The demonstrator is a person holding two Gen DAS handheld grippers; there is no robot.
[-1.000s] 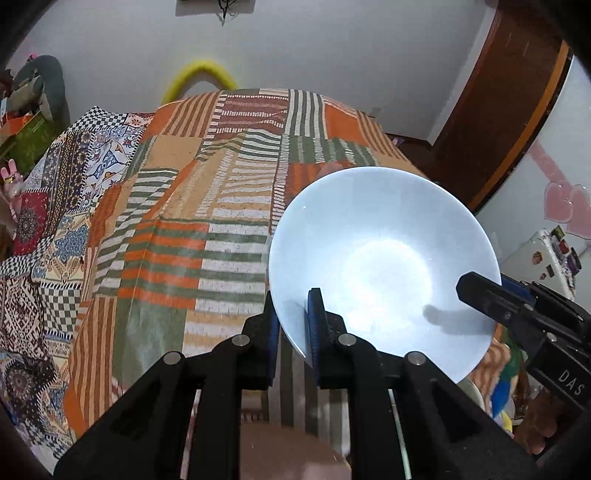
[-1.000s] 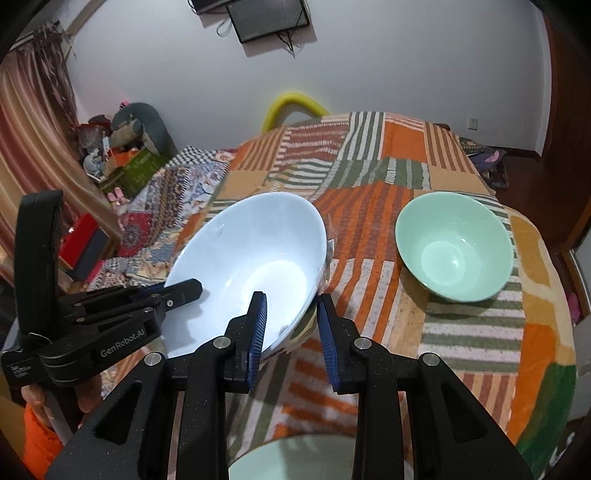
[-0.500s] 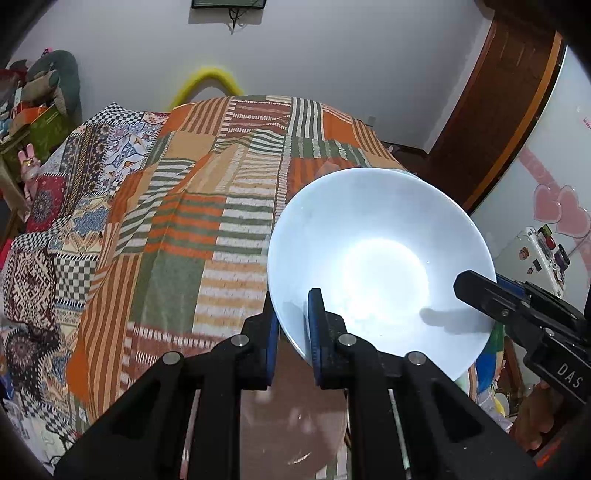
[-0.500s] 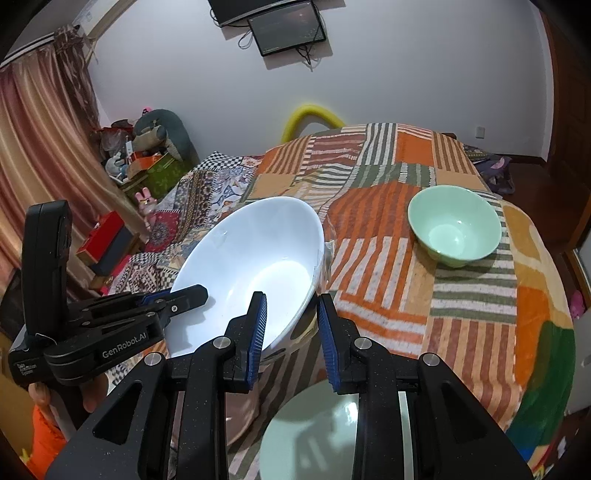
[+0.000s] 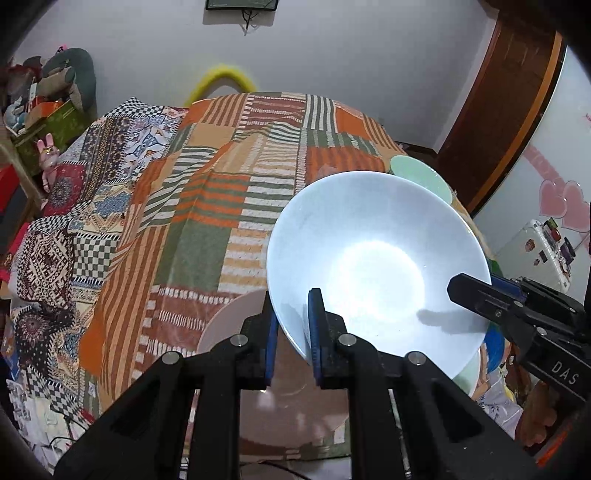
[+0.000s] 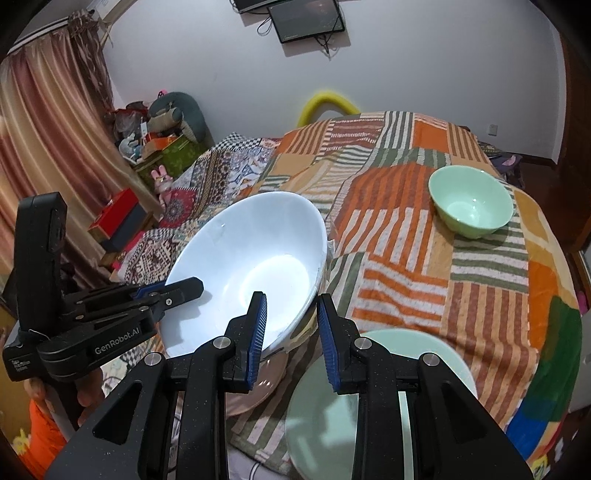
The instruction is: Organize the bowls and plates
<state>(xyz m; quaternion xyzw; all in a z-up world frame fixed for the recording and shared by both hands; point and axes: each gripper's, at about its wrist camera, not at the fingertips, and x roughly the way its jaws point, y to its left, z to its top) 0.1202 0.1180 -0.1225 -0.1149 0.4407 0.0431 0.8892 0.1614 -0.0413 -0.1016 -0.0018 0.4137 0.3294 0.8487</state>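
Pale walls all around, with a dark screen high up at 12 o'clock, a brownish curtain at 9 o'clock and a big striped patchwork cloth spread out below. Left tongs squeezed tight on the near rim of the white bowl, one blue pad inside and one outside. Right tongs closed nearly all the way, with the other side of the white bowl pinched between the two blue pads. Bowl held up in the air by both, tipped over, with the open side facing the cameras. Nothing inside it but a bright shine. Seen from the left tongs, a pink plate lying flat on the cloth under the bowl, peeking out at 8 o'clock. Seen from the right tongs, the same pink plate at 7 o'clock under the bowl, and a pale green plate just beside it at 5 o'clock, under the right finger. Farther out at 1 o'clock, a green bowl sitting upright on the cloth, well apart from the plates. Far back at 12 o'clock, a yellow loop poking up behind the cloth. A hand under the left tongs at 8 o'clock, partly hidden.
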